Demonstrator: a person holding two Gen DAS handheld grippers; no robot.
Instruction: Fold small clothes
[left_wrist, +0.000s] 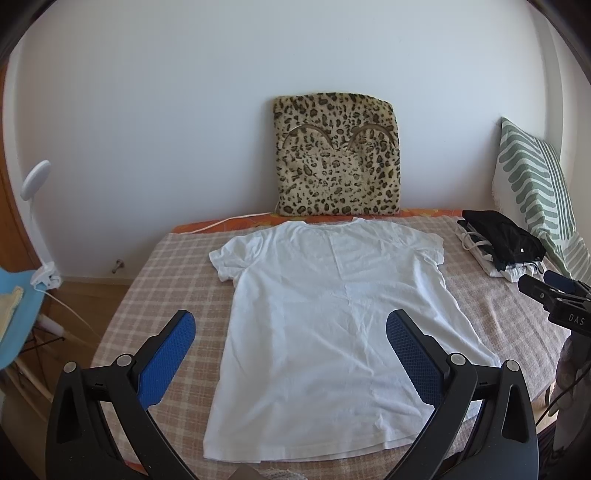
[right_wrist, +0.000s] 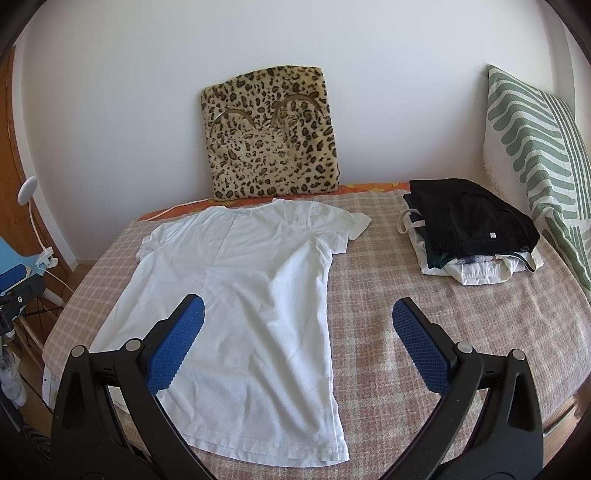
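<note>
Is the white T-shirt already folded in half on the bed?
No, the white T-shirt lies spread flat on the checked blanket, both sleeves out.

free: bare checked blanket (right_wrist: 424, 291) at 3 o'clock of the white T-shirt (right_wrist: 243, 280) | obstacle: stack of folded clothes (right_wrist: 469, 232) at 2 o'clock | obstacle: leopard cushion (right_wrist: 269, 136) at 12, against wall | obstacle: striped pillow (right_wrist: 535, 147) far right

shirt (left_wrist: 325, 295): 1 | clothes pile (right_wrist: 476, 236): 1 | leopard cushion (left_wrist: 336, 155): 1 | striped pillow (right_wrist: 535, 147): 1 | lamp (left_wrist: 35, 181): 1 | bed (right_wrist: 443, 314): 1 | grippers: 2, left gripper (left_wrist: 291, 328), right gripper (right_wrist: 299, 317)
</note>
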